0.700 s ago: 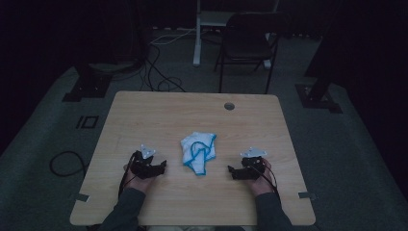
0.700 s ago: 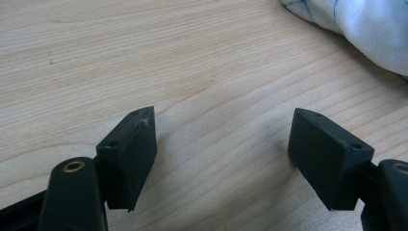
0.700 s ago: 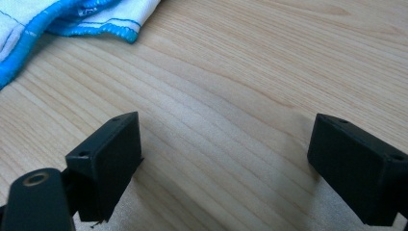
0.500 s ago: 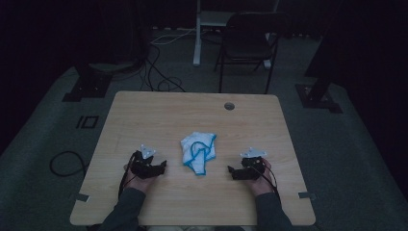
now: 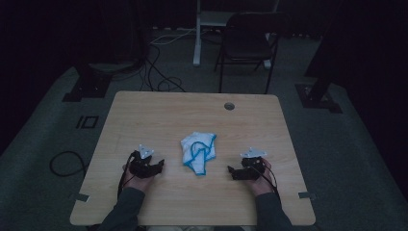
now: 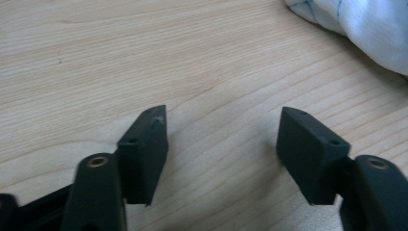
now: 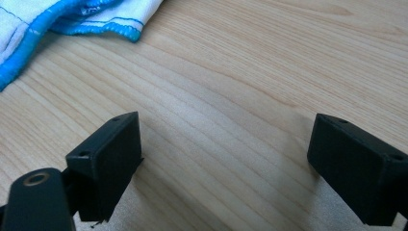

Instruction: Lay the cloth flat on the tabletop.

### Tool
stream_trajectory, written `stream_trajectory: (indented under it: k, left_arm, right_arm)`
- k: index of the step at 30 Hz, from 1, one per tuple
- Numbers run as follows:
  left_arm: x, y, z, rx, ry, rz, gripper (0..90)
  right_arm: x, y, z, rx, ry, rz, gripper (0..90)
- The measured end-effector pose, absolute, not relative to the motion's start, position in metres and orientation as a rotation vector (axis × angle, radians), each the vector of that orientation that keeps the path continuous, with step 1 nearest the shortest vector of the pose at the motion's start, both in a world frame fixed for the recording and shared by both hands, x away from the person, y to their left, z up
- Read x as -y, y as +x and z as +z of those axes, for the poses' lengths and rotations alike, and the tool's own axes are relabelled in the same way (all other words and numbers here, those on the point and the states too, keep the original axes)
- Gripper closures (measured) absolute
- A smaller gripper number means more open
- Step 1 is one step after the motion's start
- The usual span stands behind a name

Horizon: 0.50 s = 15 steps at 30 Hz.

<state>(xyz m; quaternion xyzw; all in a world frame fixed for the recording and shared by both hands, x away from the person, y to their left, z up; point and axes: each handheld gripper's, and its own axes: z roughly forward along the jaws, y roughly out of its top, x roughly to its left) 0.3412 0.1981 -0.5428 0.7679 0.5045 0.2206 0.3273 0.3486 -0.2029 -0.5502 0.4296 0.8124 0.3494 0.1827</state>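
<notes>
A crumpled white cloth with a bright blue stitched hem lies bunched on the light wooden table, a little nearer the person's edge than the far edge and roughly midway between the left and right edges. Set against the earlier high views, nothing about it differs: the same folds, the same loop of blue hem on top, the same spot on the wood.

The left gripper, black with a grey three-cornered plate on top, rests low over the table near the front edge, to the left of the cloth and apart from it. Its place matches the earlier frames. In the left gripper view its jaws stand spread, with bare wood grain between them, and a fold of the cloth sits in the upper right corner, clear of both pads.

The right gripper, the same build, sits near the front edge on the other side of the cloth, also apart from it, and has not shifted either. In the right gripper view its jaws stand spread as well, nothing between them but table, and the blue hem of the cloth shows in the upper left corner, well ahead of the pads.

Both hands hold their grippers pointing inward toward the cloth. A round cable hole sits near the far edge of the table.
</notes>
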Motion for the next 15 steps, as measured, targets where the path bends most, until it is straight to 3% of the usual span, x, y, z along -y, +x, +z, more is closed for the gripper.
stream_trajectory:
  k: [5, 15]
  left_arm:
    - [-0.203, 0.343, -0.538, -1.333, 2.028, 0.533, 48.8]
    - [-0.202, 0.346, -0.519, -1.273, 2.013, 0.538, 49.5]
  right_arm:
    - [0.203, 0.349, -0.550, -2.293, 1.211, 0.986, 11.8]
    - [0.203, 0.348, -0.550, -2.293, 1.210, 0.986, 11.8]
